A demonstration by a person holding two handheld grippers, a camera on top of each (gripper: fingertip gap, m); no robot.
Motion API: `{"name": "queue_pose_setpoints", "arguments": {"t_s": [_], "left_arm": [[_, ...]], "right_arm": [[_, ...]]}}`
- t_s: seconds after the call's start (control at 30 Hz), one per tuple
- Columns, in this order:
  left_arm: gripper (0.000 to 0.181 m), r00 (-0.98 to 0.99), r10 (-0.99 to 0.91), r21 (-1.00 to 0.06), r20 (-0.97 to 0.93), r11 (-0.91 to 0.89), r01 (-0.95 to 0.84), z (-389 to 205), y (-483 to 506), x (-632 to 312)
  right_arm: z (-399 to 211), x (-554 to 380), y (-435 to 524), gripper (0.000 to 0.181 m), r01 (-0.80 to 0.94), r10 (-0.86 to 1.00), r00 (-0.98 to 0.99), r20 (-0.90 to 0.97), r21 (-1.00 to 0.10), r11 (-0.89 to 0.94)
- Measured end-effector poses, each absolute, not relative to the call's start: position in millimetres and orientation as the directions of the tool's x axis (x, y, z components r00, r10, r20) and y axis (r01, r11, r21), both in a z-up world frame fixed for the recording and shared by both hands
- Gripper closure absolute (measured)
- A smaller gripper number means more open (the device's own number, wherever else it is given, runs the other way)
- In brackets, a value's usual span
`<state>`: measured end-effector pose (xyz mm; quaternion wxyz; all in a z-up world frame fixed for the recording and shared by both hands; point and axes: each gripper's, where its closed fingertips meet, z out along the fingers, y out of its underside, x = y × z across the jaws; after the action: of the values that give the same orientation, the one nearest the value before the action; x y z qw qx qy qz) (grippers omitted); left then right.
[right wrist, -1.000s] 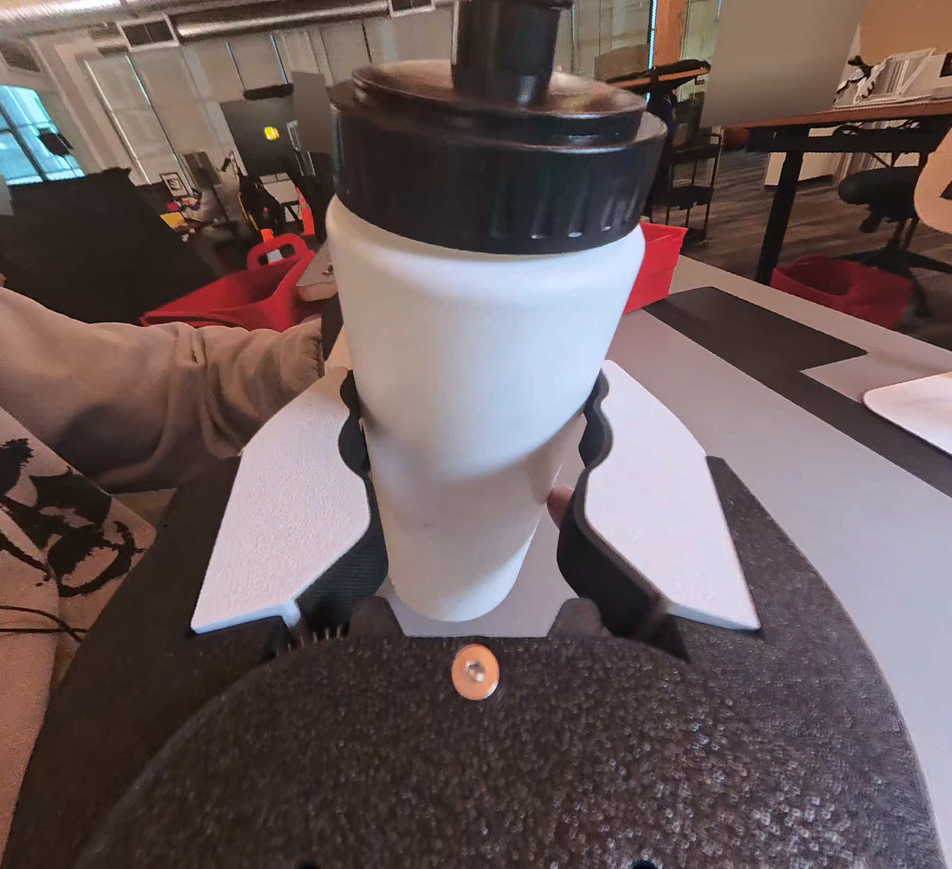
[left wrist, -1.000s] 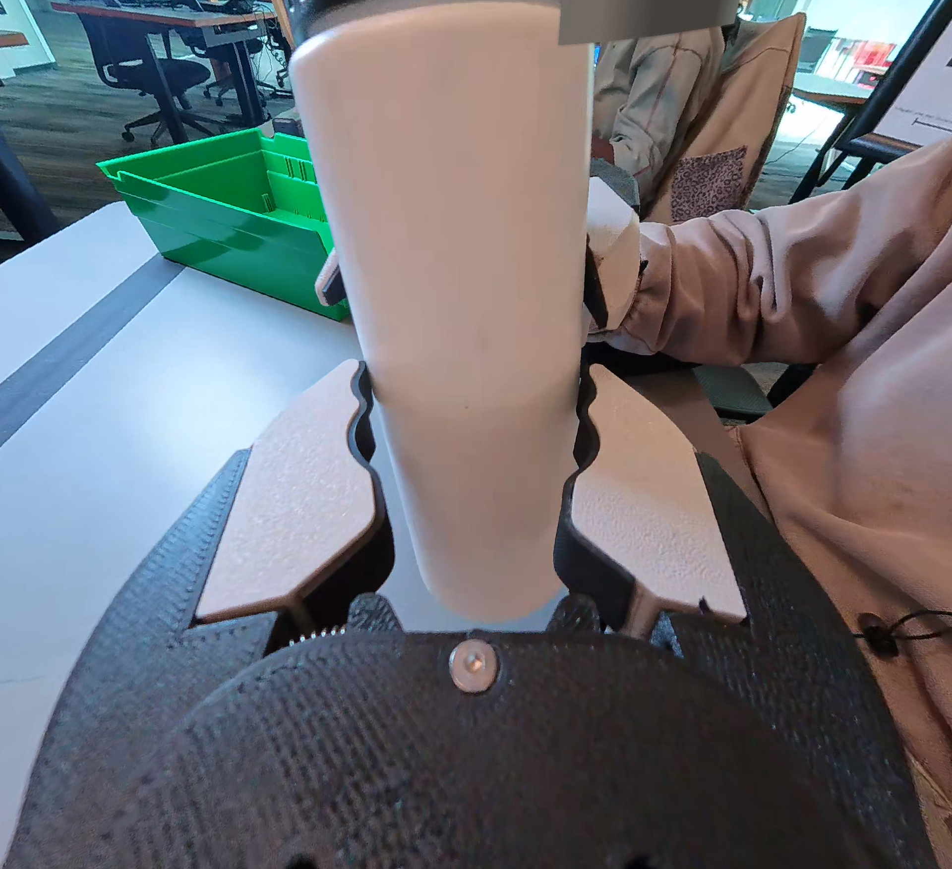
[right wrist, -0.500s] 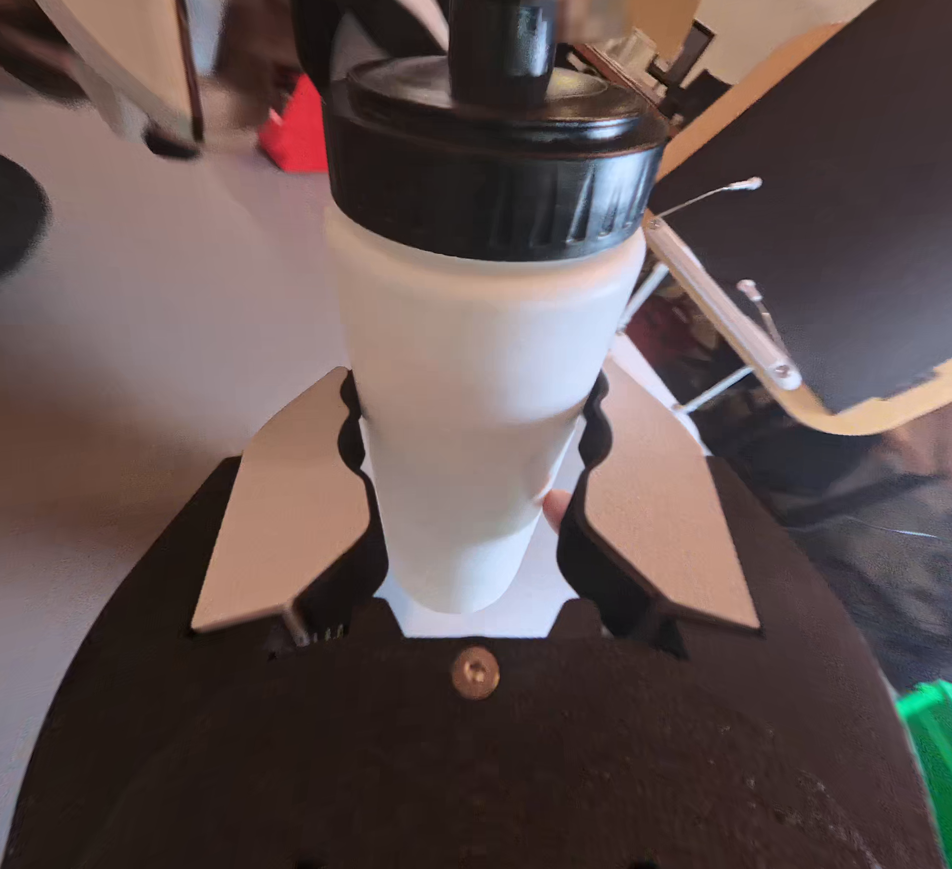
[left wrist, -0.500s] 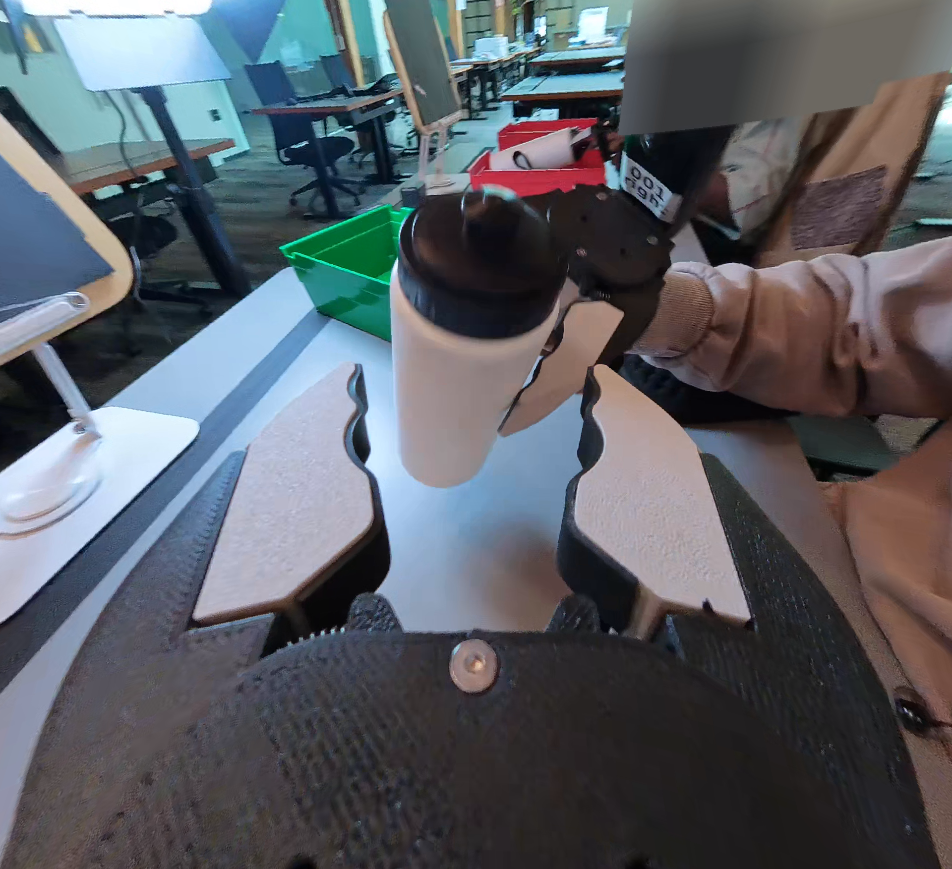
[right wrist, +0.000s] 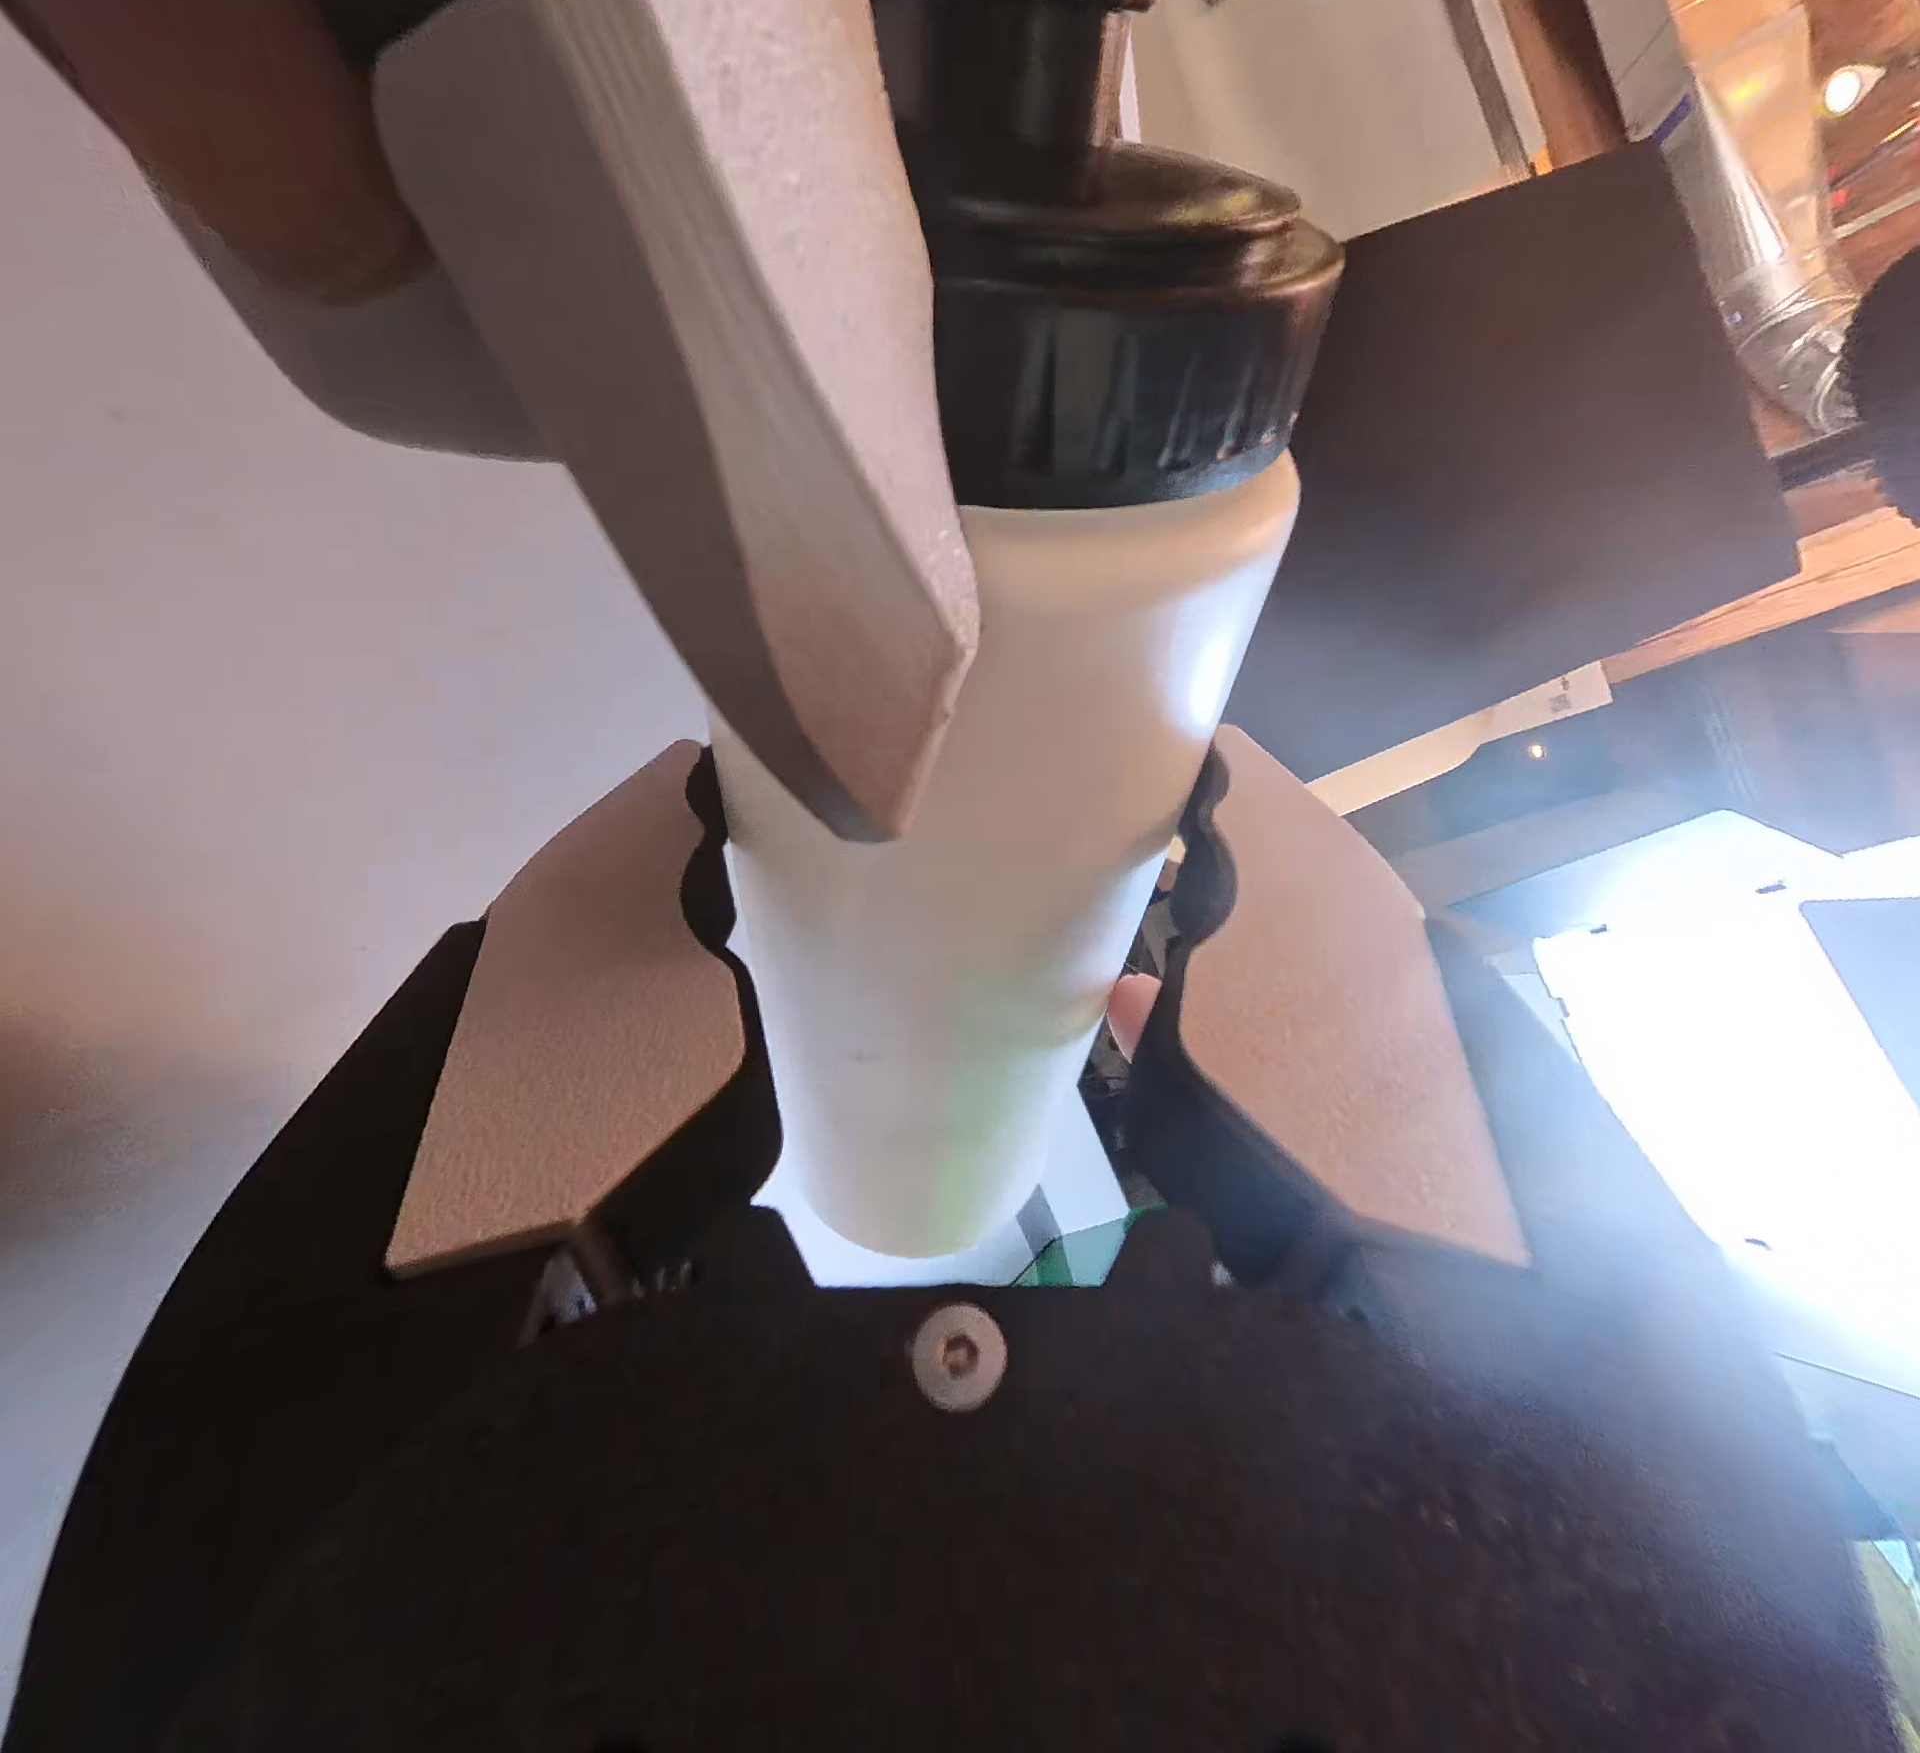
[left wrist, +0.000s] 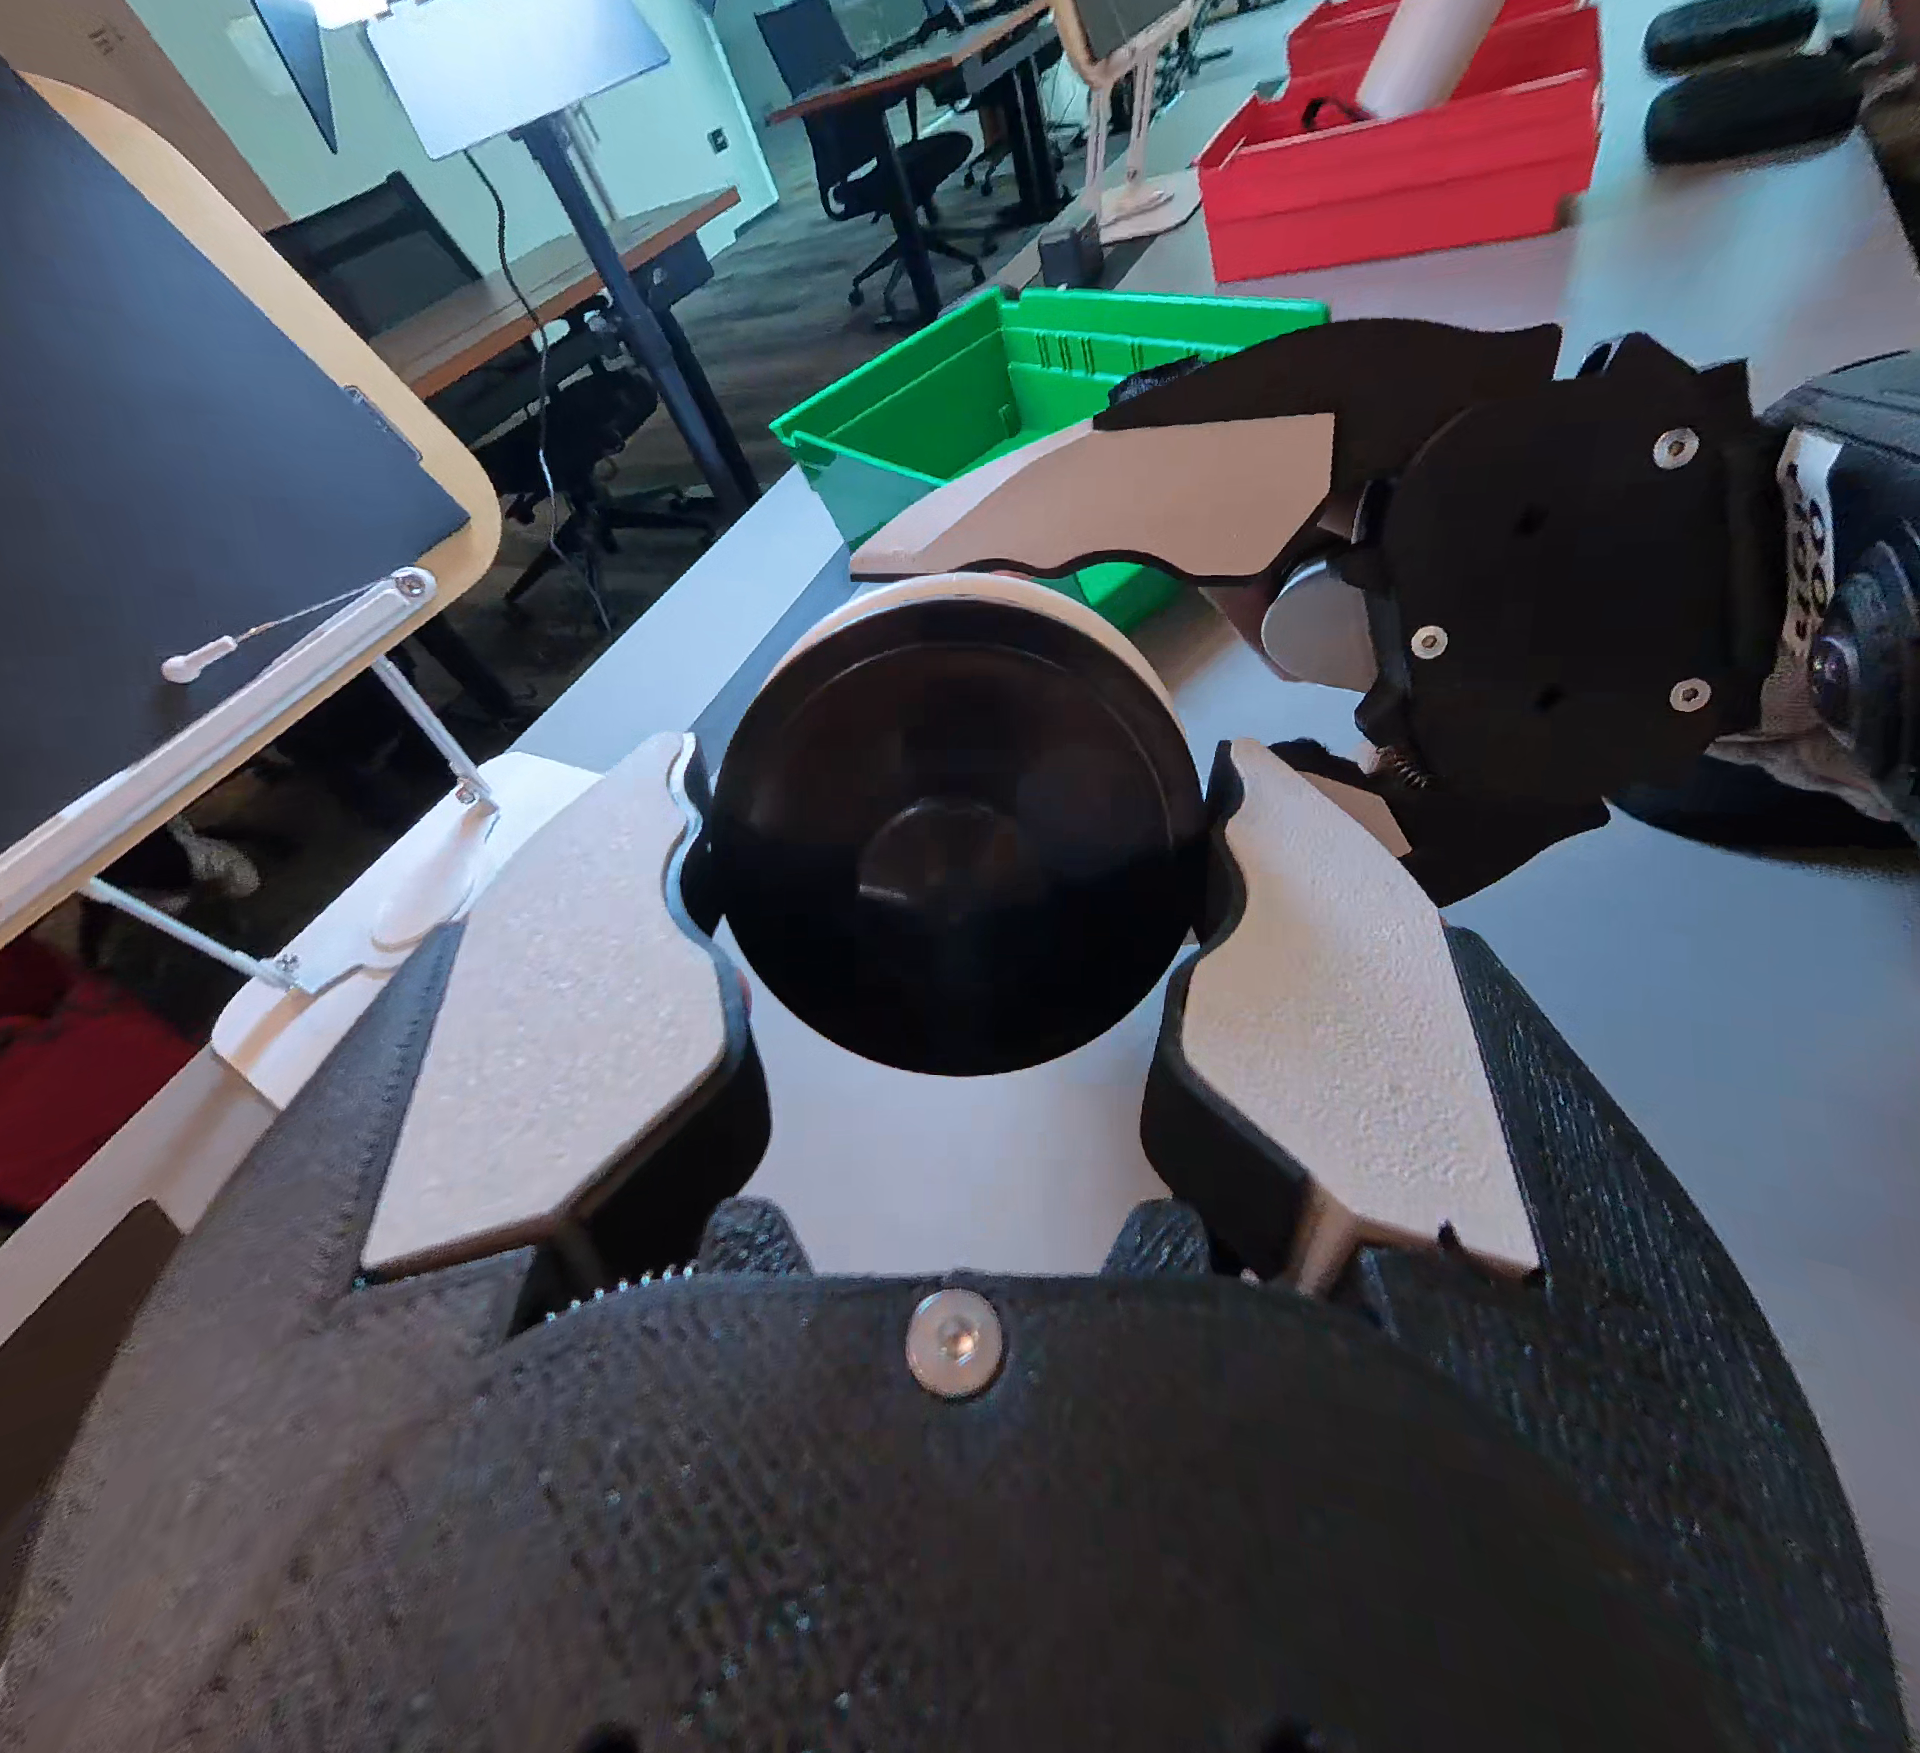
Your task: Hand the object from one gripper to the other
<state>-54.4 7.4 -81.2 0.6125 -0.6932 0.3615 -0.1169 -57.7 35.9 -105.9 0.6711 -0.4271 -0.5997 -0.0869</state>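
Observation:
A white bottle [right wrist: 935, 1028] with a black cap [right wrist: 1122, 353] is held off the table. My right gripper [right wrist: 956, 747] is shut on its lower body. In the left wrist view I see the bottle end-on, its cap [left wrist: 956, 872] facing the camera. My left gripper [left wrist: 956, 753] is open, with one finger close on each side of the cap. One of the left fingers [right wrist: 748, 353] lies along the bottle's side in the right wrist view. One of the right gripper's fingers [left wrist: 1091, 498] crosses above the bottle in the left wrist view.
A green bin [left wrist: 935, 415] stands on the grey table [left wrist: 1662, 1028] just behind the bottle. Red bins [left wrist: 1392, 176] stand farther back. A black panel on a stand [left wrist: 156, 456] with a white base [left wrist: 416, 872] is at the left table edge.
The left gripper let go of the bottle's body, drew back, then came in over the cap end with its jaws wider. The right gripper kept hold and tilted the bottle.

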Motion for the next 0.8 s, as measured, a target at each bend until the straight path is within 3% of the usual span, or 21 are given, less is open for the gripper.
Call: {"name": "queue_pose_setpoints", "arguments": {"t_s": [0.23,0.37,0.47,0.57,0.7,0.8], "left_arm": [[0.091,0.696,-0.694,-0.98,-0.184,0.076,-0.183,-50.0,-1.3,-64.4],[0.091,0.7,-0.708,-0.994,-0.09,0.107,-0.019,-13.6,-7.9,-93.2],[0.091,0.693,-0.721,-0.98,0.025,0.118,0.158,15.6,-12.1,-126.0],[0.092,0.629,-0.761,-0.933,0.157,0.095,0.348,35.1,-17.8,-152.8],[0.093,0.572,-0.792,-0.9,0.212,0.07,0.431,41.0,-20.2,-159.9],[0.093,0.532,-0.816,-0.888,0.224,0.055,0.457,42.8,-23.5,-152.9]], "right_arm": [[-74.2,-54.4,23.0,0.095,0.556,0.351,0.34,0.872,-0.488,0.673],[-34.0,-28.8,21.7,0.087,0.372,0.524,0.455,0.721,-0.688,0.624],[-10.8,-1.3,31.6,0.087,0.13,0.761,0.457,0.459,-0.882,0.454],[-16.0,11.9,44.2,0.09,-0.035,0.937,0.308,0.164,-0.982,0.183],[-80.7,-13.7,40.3,0.082,0.1,0.998,0.049,-0.04,-0.994,-0.045],[-115.5,-43.6,8.5,0.076,0.194,0.986,-0.126,-0.105,-0.978,-0.08]]}}
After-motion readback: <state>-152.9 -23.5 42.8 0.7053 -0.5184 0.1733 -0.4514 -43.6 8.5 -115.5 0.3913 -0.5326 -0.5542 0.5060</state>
